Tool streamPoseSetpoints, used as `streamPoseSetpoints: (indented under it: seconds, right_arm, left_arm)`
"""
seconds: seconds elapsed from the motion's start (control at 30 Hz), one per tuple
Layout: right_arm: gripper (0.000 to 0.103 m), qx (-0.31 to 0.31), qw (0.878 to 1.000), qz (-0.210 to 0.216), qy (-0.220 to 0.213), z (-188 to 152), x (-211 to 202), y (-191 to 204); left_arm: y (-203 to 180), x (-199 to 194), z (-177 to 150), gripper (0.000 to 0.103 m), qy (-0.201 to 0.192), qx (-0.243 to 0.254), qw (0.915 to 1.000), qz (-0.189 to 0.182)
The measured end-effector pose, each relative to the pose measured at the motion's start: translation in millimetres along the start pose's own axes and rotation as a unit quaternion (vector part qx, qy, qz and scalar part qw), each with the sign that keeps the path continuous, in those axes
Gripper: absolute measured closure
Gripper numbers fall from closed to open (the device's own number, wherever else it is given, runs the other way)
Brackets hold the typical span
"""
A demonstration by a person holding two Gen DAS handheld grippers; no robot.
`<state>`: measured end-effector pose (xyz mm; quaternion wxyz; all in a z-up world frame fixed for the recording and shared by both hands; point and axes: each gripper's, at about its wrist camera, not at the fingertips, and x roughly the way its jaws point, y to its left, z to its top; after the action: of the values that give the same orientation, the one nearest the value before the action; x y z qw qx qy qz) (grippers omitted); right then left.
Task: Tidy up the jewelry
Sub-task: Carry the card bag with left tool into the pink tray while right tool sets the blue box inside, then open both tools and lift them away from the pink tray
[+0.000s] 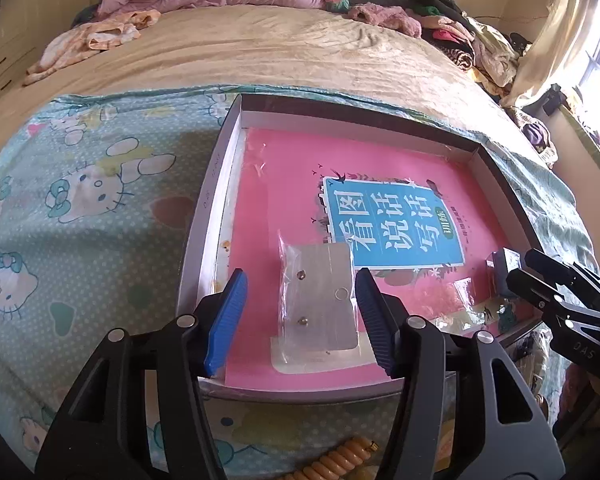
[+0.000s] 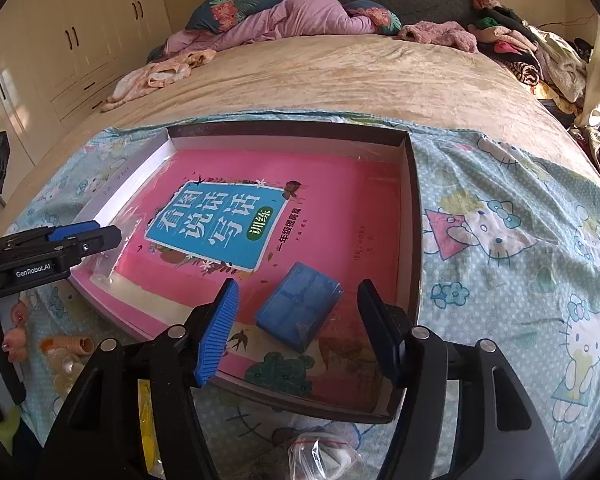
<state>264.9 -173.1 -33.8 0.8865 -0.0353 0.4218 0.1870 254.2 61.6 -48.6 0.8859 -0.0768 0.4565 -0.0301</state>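
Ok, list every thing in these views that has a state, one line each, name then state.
left gripper: open, jaws either side of the earring packet, not pressing it.
right gripper: open, holding nothing.
earring packet: lying flat in the tray, free.
blue box: lid shut, resting in the tray.
tray: open-topped, sitting on the bed.
wardrobe doors: shut.

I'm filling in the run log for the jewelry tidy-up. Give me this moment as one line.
left gripper: open over bagged earring card | right gripper: open over blue box | both items lying in tray
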Motion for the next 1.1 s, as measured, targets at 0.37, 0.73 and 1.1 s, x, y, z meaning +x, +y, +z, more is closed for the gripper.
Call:
streamPoseSetpoints:
  seconds: [0.37,0.73,1.1]
  right_arm:
    - [0.016,0.036,0.998,0.003,-0.059,-11,-59,-16]
    - [0.008,0.042,0.995,-0.004,-0.095,-14,-102,-17]
    - [0.008,0.035,0.993,0.004,-0.114,-21,-133,-9]
  left_arm:
    - [-3,-35,-3,0.023,-0.039,-0.003,0.9992,0.013]
    - [-11,-67,-9,0.010,-0.065,0.003,0.9978,0.010]
    - [-16,-102,-19,0.010,-0.092,0.003,0.9958,-0.005]
